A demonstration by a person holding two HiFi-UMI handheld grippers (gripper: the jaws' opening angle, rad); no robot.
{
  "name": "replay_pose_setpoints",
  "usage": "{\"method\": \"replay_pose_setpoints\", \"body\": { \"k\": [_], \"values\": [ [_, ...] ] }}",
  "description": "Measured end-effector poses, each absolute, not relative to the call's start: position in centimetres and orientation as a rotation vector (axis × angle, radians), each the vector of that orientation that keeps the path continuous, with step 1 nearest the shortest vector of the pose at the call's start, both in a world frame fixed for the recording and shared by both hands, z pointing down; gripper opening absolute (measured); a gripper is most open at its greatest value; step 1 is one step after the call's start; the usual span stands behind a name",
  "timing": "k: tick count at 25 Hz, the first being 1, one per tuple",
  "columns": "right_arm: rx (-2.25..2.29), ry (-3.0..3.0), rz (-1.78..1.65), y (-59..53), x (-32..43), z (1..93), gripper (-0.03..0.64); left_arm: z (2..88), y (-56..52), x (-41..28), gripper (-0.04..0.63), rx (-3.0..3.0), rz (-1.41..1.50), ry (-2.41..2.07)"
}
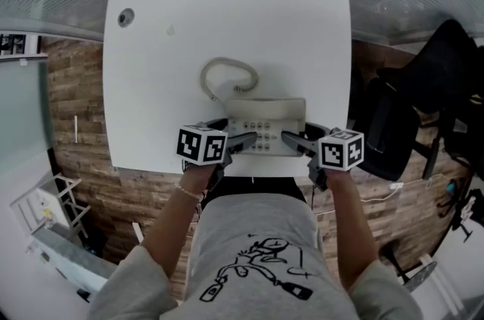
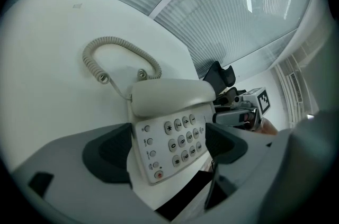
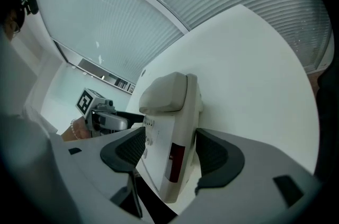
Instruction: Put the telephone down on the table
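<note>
White table [image 1: 151, 69] bears the beige push-button telephone [image 1: 266, 122] at its near edge, handset on its cradle, with the coiled cord [image 1: 227, 73] looping toward the far side. Gripping its left end is the left claw [image 1: 242, 143]; the right claw [image 1: 296, 143] grips its right end, each closed against the body.

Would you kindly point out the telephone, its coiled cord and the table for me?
telephone [image 2: 177, 138]: left gripper view, on its keypad.
coiled cord [image 2: 112, 41]: left gripper view, top of its loop.
table [image 1: 227, 16]: head view, bare top beyond the telephone.
</note>
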State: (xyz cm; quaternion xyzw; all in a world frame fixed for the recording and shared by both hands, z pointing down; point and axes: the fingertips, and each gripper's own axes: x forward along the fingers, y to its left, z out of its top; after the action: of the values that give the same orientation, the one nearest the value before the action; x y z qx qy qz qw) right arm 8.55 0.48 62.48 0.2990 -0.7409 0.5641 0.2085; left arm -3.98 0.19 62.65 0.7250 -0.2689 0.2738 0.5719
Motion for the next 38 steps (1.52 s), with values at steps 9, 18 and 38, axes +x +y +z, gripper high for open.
{"method": "replay_pose_setpoints", "body": {
  "k": [9, 18, 38],
  "values": [
    [0.919, -2.088, 1.372, -0.2, 10.2, 59.8, 0.291, 58.6, -0.4, -4.0, 0.431, 1.776, 0.591, -0.635],
    [1.02, -2.272, 1.068, -1.1, 9.9, 51.6, 0.171, 51.1, -1.1, -2.9, 0.309, 1.973, 0.491, -0.698],
    [1.113, -2.671, 0.447, -1.0, 5.1, 30.7, 0.052, 30.4, -2.0, 0.0, 0.026, 2.544, -0.006, -0.735]
  ]
}}
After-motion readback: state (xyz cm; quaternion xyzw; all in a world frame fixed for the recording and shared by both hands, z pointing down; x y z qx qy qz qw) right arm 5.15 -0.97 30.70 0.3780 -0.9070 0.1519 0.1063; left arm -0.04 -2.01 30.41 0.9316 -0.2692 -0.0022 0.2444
